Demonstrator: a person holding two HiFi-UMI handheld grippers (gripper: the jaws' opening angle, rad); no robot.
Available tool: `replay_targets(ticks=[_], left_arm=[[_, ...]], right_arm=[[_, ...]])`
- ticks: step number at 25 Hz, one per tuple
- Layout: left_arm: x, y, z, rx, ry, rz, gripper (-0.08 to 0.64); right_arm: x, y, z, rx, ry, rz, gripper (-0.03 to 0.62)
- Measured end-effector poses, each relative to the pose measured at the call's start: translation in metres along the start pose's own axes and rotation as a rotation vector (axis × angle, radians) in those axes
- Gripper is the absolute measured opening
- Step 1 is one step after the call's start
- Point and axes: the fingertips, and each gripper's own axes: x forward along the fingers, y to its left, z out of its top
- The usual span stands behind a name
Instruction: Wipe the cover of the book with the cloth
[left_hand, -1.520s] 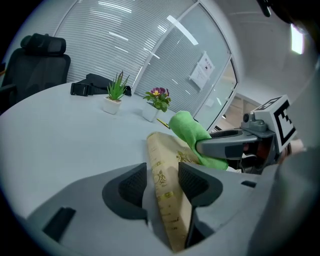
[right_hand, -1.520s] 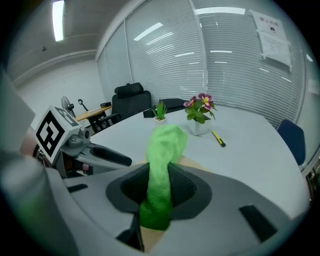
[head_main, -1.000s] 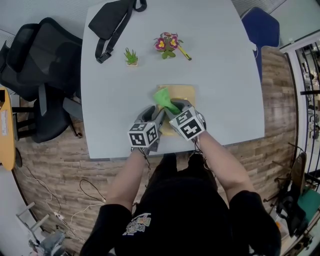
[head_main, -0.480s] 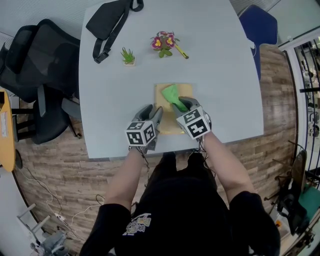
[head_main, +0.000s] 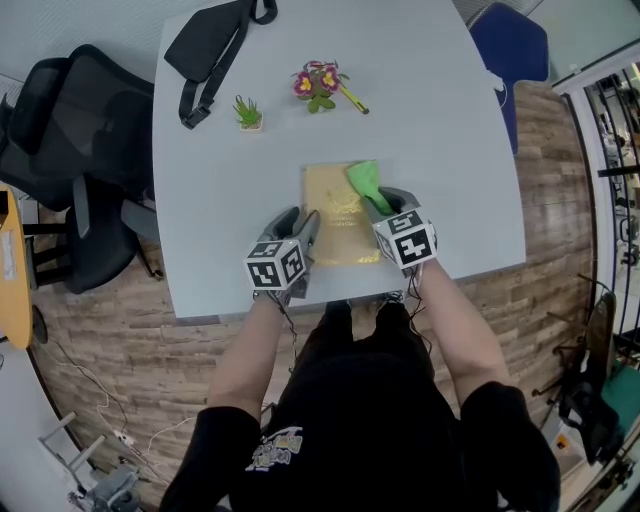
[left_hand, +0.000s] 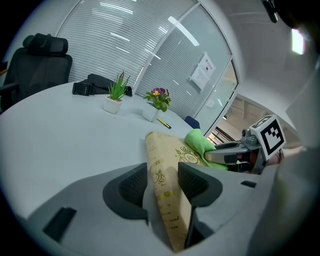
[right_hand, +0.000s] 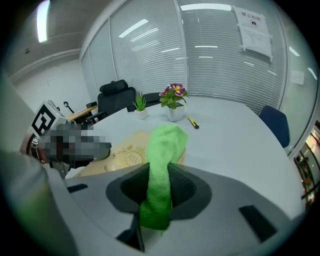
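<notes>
While the left gripper (head_main: 303, 228) clamps the near left edge of the book (head_main: 338, 225), which lies by the near edge of the surface (head_main: 220, 200), the right gripper (head_main: 388, 203) is closed on the green cloth (head_main: 364, 178), whose free end rests on the book's far right corner. Beyond the book, well apart across bare surface, stand a small plant (head_main: 247, 112), a flower pot (head_main: 315, 82), a yellow pen (head_main: 352, 98) and a black bag (head_main: 205, 40). Only the left gripper view shows the book's spine pinched between the pads (left_hand: 192, 182); only the head view shows the black chair (head_main: 80, 130) left of the book.
</notes>
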Motion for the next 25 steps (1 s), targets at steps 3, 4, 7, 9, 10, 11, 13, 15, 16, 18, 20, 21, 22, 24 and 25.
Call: replay_targets(ticks=[3, 4, 7, 9, 10, 11, 13, 15, 16, 18, 20, 21, 22, 24, 25], left_arm=[[0.0, 0.0, 0.001, 0.0, 0.001, 0.001, 0.195], [0.0, -0.001, 0.001, 0.0, 0.002, 0.001, 0.195], [0.0, -0.001, 0.0, 0.002, 0.002, 0.002, 0.193], [-0.001, -0.001, 0.0, 0.001, 0.003, 0.002, 0.189], [-0.001, -0.001, -0.001, -0.001, 0.002, 0.001, 0.186], [0.0, -0.001, -0.001, -0.001, 0.002, 0.001, 0.184], [0.0, -0.001, 0.0, -0.001, 0.003, 0.0, 0.184], [0.0, -0.001, 0.0, 0.0, 0.003, -0.001, 0.184], [0.0, 0.0, 0.0, -0.001, 0.003, -0.001, 0.183], [0.001, 0.0, 0.0, -0.003, 0.002, -0.002, 0.183], [0.001, -0.001, 0.0, -0.007, 0.002, -0.002, 0.183], [0.001, -0.001, 0.0, -0.008, 0.002, -0.002, 0.183], [0.001, -0.001, 0.0, -0.009, 0.002, -0.002, 0.183], [0.0, -0.001, 0.0, -0.01, 0.003, -0.001, 0.183], [0.0, -0.001, -0.001, -0.011, 0.003, -0.001, 0.183]], right_arm=[[-0.003, -0.008, -0.003, 0.014, 0.005, -0.018, 0.103], [-0.003, -0.011, -0.005, 0.02, 0.008, -0.024, 0.103], [-0.007, -0.017, -0.007, 0.038, 0.009, -0.041, 0.101], [-0.009, -0.018, -0.008, 0.04, 0.005, -0.052, 0.101], [-0.01, -0.017, -0.008, 0.039, 0.001, -0.056, 0.101], [-0.011, -0.015, -0.007, 0.035, -0.004, -0.058, 0.101], [-0.013, -0.01, -0.004, 0.013, -0.016, -0.06, 0.101], [-0.016, 0.0, 0.001, -0.021, -0.027, -0.05, 0.101], [-0.017, 0.006, 0.003, -0.035, -0.031, -0.039, 0.101], [-0.018, 0.022, 0.007, -0.049, -0.037, -0.006, 0.101], [-0.019, 0.039, 0.011, -0.052, -0.043, 0.032, 0.101], [-0.019, 0.047, 0.012, -0.051, -0.045, 0.051, 0.101], [-0.018, 0.055, 0.012, -0.049, -0.046, 0.068, 0.101], [-0.015, 0.069, 0.009, -0.045, -0.037, 0.097, 0.101], [-0.013, 0.076, 0.006, -0.043, -0.03, 0.109, 0.101]])
